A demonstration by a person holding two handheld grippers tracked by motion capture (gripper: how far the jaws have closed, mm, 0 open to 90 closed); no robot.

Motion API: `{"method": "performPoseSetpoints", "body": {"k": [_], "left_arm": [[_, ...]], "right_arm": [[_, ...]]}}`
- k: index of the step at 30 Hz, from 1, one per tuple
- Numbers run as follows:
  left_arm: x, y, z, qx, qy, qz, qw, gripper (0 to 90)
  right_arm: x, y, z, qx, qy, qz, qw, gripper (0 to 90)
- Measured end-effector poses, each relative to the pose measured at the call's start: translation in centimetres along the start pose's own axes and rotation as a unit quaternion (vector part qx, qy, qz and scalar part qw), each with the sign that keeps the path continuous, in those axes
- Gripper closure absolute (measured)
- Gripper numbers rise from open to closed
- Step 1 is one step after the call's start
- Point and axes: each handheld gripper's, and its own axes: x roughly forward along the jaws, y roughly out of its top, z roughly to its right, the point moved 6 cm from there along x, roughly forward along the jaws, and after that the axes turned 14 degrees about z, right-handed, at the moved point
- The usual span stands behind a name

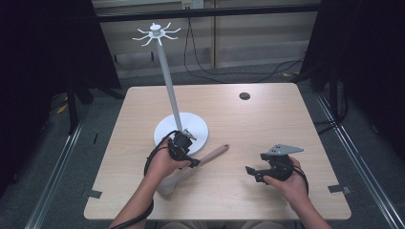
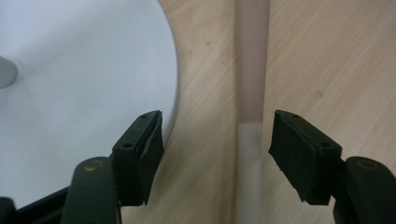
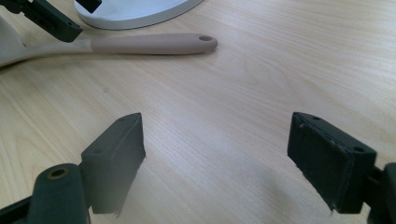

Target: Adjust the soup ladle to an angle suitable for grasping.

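A person sits at a wooden table point(image 1: 267, 124) with a gripper in each hand; a wooden spatula point(image 1: 210, 156) lies flat on the table just in front of a white stand point(image 1: 165, 128), whose round base carries a tall pole topped with hooks. The left gripper point(image 1: 188, 160) hovers low over the spatula with jaws apart, one on each side of the handle point(image 2: 251, 84), seemingly lined up to grasp it; nothing is gripped yet. The spatula's long axis runs diagonally; its handle end, with a hanging hole, points to the far right, and its blade toward the person's left forearm. The right gripper point(image 1: 255, 172) waits open and empty, well to the right.
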Motion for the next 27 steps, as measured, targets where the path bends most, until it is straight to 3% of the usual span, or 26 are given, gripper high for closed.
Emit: {"method": "performPoseSetpoints", "body": {"k": [12,19,23,25,27], "left_arm": [[1.5,0.1,1.1,0.025,-0.009,-0.046,0.9986,54.0],[2.0,0.3,1.3,0.047,-0.013,-0.073,0.9961,61.2],[2.2,0.4,1.6,0.044,-0.012,-0.080,0.9958,65.6],[2.2,0.5,1.7,0.054,-0.012,-0.092,0.9942,68.2],[2.3,0.7,1.9,0.056,-0.014,-0.101,0.9932,75.3]], "right_arm": [[-0.1,0.0,0.1,-0.005,-0.002,0.000,1.0000,18.7],[-0.3,0.1,0.2,-0.005,-0.003,0.002,1.0000,18.7],[-0.3,0.1,0.1,-0.007,-0.002,0.002,1.0000,18.7],[-0.3,0.1,0.1,-0.007,-0.002,0.001,1.0000,18.7],[-0.3,0.1,0.1,-0.010,-0.002,-0.001,0.9999,18.9]]}}
